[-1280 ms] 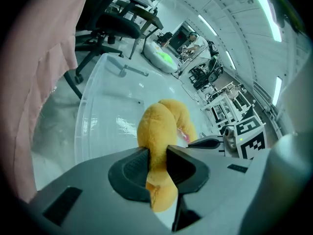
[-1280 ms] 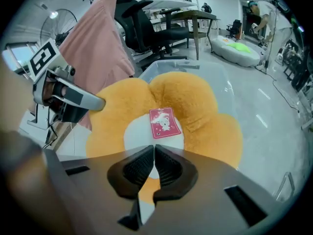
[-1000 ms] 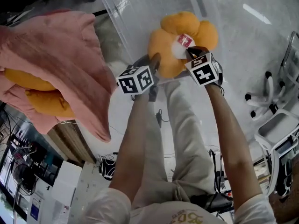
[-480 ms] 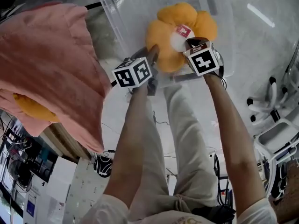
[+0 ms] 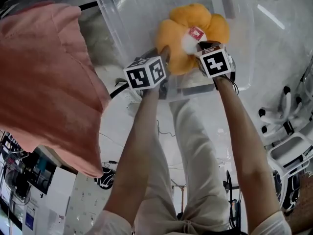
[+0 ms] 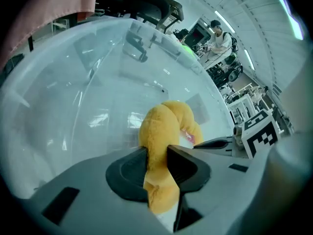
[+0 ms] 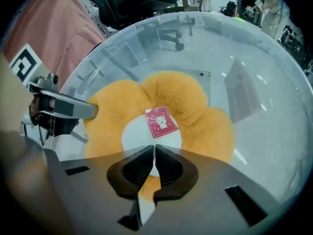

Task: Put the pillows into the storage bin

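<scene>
An orange flower-shaped pillow (image 5: pixel 188 31) with a white centre and a red tag (image 7: pixel 160 121) hangs inside the mouth of the clear plastic storage bin (image 5: pixel 122 13). My left gripper (image 5: pixel 164 58) is shut on one orange petal (image 6: pixel 164 126), which is squeezed between its pads. My right gripper (image 5: pixel 200 48) is shut on the pillow's near edge (image 7: pixel 146 177), just below the white centre. In the right gripper view the left gripper's fingers (image 7: pixel 68 109) reach the petal at the left. The bin's clear floor shows behind the pillow (image 7: pixel 195 106).
A large pink cloth (image 5: pixel 44 82) hangs at the left, close beside the bin. A white wheeled frame (image 5: pixel 288 131) stands on the floor at the right. Desks and office chairs (image 6: pixel 146 4) stand beyond the bin.
Both grippers have sunk with the pillow toward the bin. The orange pillow under the pink cloth at the left has gone out of sight.
</scene>
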`<state>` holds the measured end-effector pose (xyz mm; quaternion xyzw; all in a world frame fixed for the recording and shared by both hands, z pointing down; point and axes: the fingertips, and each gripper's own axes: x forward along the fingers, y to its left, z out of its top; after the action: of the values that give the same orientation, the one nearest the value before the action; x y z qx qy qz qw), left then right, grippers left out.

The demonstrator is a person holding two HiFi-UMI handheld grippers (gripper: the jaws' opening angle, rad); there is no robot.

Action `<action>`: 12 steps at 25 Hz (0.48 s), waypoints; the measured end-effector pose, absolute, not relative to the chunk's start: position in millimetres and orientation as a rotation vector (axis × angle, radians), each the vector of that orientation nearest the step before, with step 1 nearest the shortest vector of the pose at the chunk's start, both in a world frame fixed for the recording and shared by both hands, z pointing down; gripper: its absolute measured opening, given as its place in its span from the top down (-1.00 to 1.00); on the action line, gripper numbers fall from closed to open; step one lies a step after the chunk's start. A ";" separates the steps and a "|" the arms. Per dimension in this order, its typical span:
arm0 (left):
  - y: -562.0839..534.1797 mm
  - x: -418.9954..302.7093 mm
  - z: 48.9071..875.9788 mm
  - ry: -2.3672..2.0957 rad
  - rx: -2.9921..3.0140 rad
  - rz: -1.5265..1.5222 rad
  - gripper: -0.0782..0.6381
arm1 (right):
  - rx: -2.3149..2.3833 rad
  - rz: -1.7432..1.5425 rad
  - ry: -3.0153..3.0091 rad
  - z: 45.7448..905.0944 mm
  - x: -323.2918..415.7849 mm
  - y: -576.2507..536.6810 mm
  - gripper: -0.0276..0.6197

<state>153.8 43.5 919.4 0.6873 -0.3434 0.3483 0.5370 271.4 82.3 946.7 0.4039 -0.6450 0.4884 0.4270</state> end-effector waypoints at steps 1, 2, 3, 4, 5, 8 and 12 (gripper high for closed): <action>43.0 154.1 925.8 -0.818 1.627 0.836 0.43 | 1.013 1.230 -1.602 952.8 272.2 82.2 0.84; 42.7 153.7 931.5 -0.819 1.611 0.834 0.41 | 1.024 1.251 -1.593 957.3 272.5 82.0 0.84; 42.6 152.9 936.4 -0.822 1.590 0.821 0.40 | 1.039 1.281 -1.587 960.2 272.3 81.6 0.84; 42.7 152.2 940.5 -0.823 1.568 0.803 0.40 | 1.056 1.310 -1.586 961.7 271.6 80.4 0.86; 43.3 152.2 944.0 -0.822 1.549 0.788 0.38 | 1.069 1.329 -1.590 962.7 271.1 78.8 0.88; 47.4 150.5 955.4 -0.833 1.525 0.842 0.37 | 1.055 1.312 -1.593 968.4 270.5 78.6 0.88; 50.8 140.3 965.3 -0.857 1.502 0.920 0.16 | 1.032 1.326 -1.567 974.5 269.7 86.3 0.87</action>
<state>140.3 50.8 965.3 0.6365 -0.3633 0.3898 0.5577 269.7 86.3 974.5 0.4096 -0.6223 0.5265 0.4095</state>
